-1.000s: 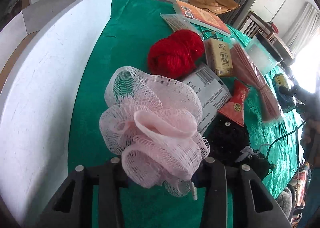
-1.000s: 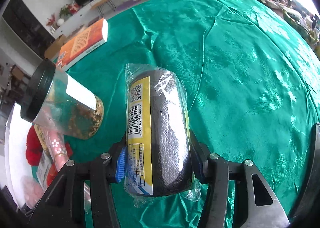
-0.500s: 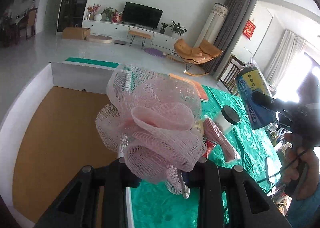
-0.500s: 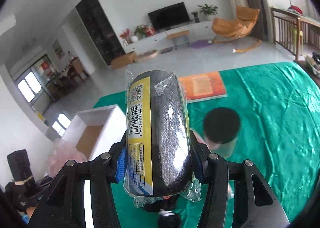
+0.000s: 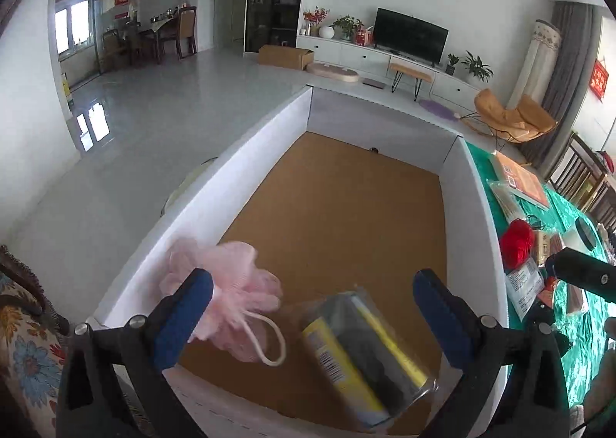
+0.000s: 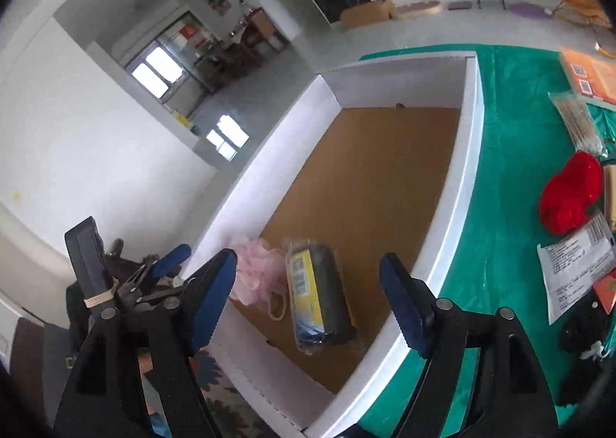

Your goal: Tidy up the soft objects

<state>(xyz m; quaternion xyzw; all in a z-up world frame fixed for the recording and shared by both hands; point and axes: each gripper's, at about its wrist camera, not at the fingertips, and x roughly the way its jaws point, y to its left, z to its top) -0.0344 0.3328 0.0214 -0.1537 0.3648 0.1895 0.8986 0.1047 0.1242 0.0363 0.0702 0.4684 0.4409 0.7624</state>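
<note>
Two soft things now lie in the white box [image 5: 473, 207]: the pink mesh puff [image 5: 227, 284] by its near-left wall and the wrapped dark roll [image 6: 319, 299] just beside it, both on the brown cardboard floor. In the left wrist view the roll is blurred, so it may not have come to rest. We have the left gripper [image 5: 312, 284] over the near end of the box, its jaws spread wide with nothing pressed between them, having just been opening. The right gripper [image 6: 308, 272] has likewise just been opening its jaws, which stand apart and empty above the roll.

So we judge the step in hand to be the drop-off, and it looks done for this pair. What is left sits on the green bench [image 6: 512, 168] to the right of the box: the red yarn [image 6: 569, 191] is the plainest soft candidate (the flat white packet [image 6: 577, 264] and the bundle of sticks [image 6: 577, 122] near it hardly seem to qualify). Next we would swing one gripper out past the box wall, come down over the yarn with jaws wide, and close gently, since it will squash rather than resist.
</note>
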